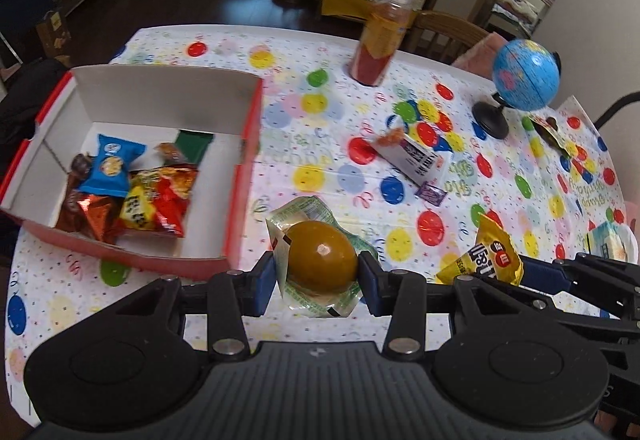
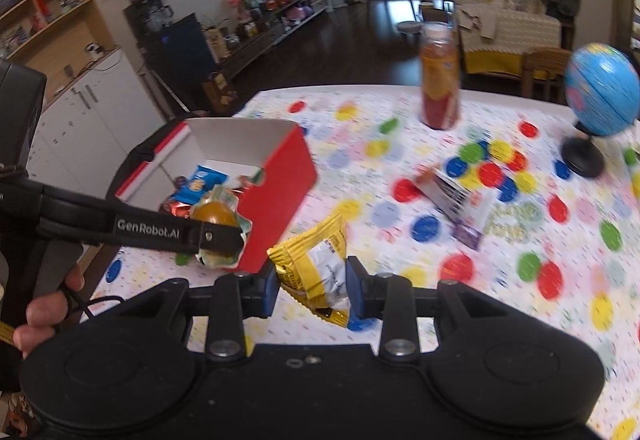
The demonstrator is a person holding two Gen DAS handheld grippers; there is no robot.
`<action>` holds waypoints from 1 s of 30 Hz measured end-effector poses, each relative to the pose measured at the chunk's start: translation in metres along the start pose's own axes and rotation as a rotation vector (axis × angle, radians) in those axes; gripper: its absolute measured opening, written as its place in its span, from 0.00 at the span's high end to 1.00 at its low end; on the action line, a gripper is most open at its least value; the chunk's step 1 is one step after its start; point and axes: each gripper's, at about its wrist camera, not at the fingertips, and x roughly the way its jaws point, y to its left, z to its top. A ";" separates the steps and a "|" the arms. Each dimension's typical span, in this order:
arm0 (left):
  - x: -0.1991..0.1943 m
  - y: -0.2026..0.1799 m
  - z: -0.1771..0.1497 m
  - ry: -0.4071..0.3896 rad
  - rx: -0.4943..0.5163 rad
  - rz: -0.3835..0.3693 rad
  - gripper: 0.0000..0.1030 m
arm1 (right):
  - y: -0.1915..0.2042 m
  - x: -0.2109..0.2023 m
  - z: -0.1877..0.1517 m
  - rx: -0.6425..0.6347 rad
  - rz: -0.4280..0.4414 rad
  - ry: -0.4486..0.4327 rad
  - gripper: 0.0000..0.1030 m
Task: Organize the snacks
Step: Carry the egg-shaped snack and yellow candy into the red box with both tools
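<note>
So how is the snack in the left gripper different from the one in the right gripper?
The left gripper holds a packed egg: round, smooth and brown inside a clear, greenish wrapper. The right gripper holds a candy bag: flat, crinkly, yellow, and you cannot see inside it. The egg fills the gap between its pads, while the bag is pinched thin. Both are lifted above the table, near the red box.

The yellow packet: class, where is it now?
The yellow packet is clamped in the right gripper, above the table, just right of the red box.

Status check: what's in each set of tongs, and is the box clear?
Left tongs shut on packaged egg. Right tongs shut on yellow packet. Red box open, nothing blocking.
</note>
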 end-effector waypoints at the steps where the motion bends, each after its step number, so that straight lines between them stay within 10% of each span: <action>1: -0.001 0.007 0.001 -0.001 -0.005 0.007 0.58 | 0.005 0.005 0.004 -0.008 0.005 0.002 0.69; 30: 0.023 0.207 0.081 0.016 -0.070 0.107 0.58 | 0.115 0.169 0.090 -0.052 -0.050 0.076 0.69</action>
